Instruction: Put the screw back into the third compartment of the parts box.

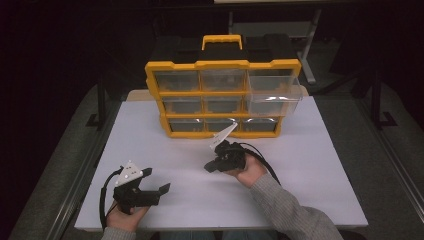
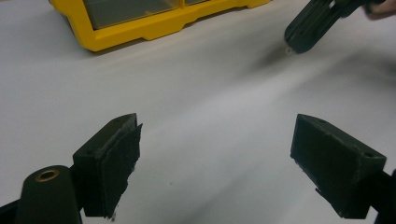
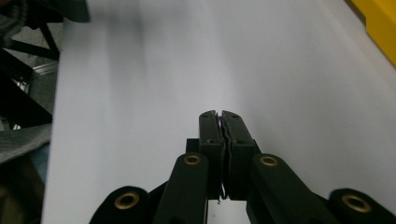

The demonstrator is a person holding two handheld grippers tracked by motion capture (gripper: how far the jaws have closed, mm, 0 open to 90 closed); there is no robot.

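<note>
Meanwhile, a Drawer Stands Open

Both grippers are kept low over the white table (image 1: 300, 165). At twelve o'clock the yellow organiser (image 1: 222, 95) is seen, its upper right drawer (image 1: 275, 92) pulled out. The left gripper (image 2: 215, 163) is spread wide, empty; the right gripper (image 3: 219, 122) is pressed closed, apparently on nothing, probably resting

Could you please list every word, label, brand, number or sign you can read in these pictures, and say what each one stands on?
None: no legible text shows in any view.
The yellow drawer organizer: no label or brand can be made out on its frame, handle or clear drawers.
The left gripper and right gripper: bare black parts, brass rivets, no markings.
The white table: blank.
</note>
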